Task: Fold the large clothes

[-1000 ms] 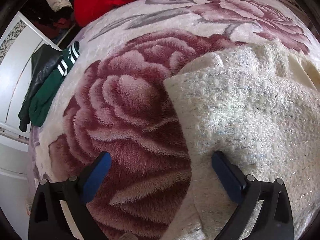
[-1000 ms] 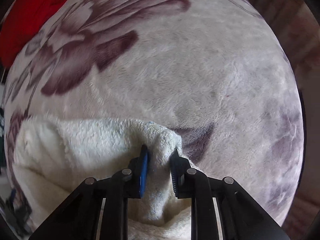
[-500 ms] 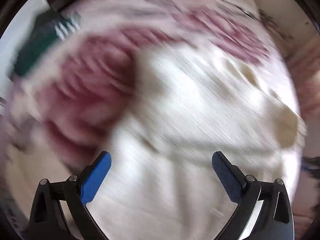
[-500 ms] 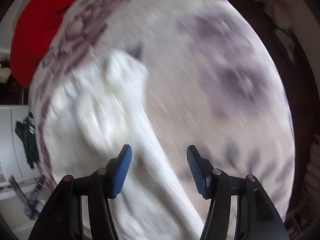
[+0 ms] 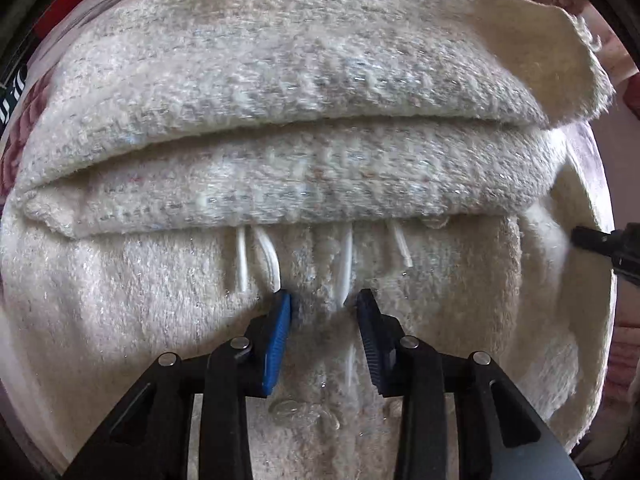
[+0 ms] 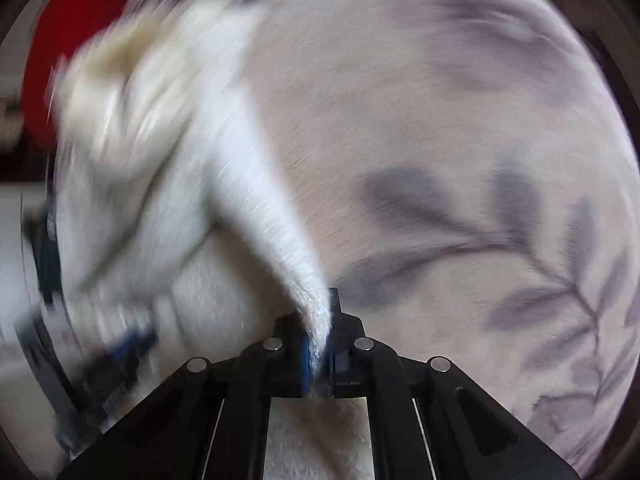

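In the left wrist view, a cream fluffy garment (image 5: 320, 92) fills nearly the whole frame, folded so that 2 thick rolled layers run left to right across the far half, one stacked on the other. White cords (image 5: 268, 260) hang out from under the lower roll toward the near side. The left gripper (image 5: 323, 300) sits low in the middle with its blue pads (image 5: 276, 340) narrowed to a small gap, a bunch of the cream fabric and one cord pinched between them. Small clear buttons (image 5: 288, 409) show on the fabric just near the fingers. A floral blanket (image 5: 24, 120) peeks out along the left and far edges, and the black tip of the other tool (image 5: 608, 246) enters at the right. The right wrist view is heavily blurred. The right gripper (image 6: 318, 354) is closed tight on a narrow strip of the cream garment (image 6: 260, 184), which stretches away to the far left. The pale floral blanket (image 6: 460, 140) covers the right side, and something red (image 6: 60, 52) lies at the far left.
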